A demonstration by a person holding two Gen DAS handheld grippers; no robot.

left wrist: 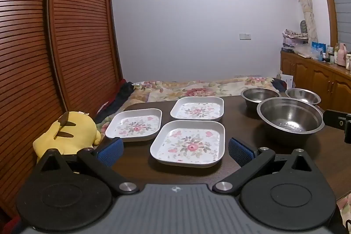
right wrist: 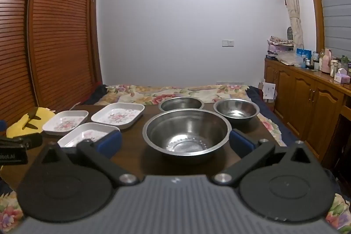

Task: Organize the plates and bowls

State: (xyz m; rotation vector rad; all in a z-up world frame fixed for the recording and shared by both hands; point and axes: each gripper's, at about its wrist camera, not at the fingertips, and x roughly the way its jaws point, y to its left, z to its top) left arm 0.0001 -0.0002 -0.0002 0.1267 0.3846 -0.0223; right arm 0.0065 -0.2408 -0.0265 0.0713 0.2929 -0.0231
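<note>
Writing: none legible. My left gripper (left wrist: 175, 149) and right gripper (right wrist: 175, 144) gape, released; bare table (right wrist: 136, 146) at nine o'clock of the big bowl (right wrist: 186, 133).

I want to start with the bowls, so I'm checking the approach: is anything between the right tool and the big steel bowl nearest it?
Nothing visible. The right tool is open and empty, and the big steel bowl sits straight ahead of it on the table with only bare wood between. The floral plates lie off to the left.
</note>
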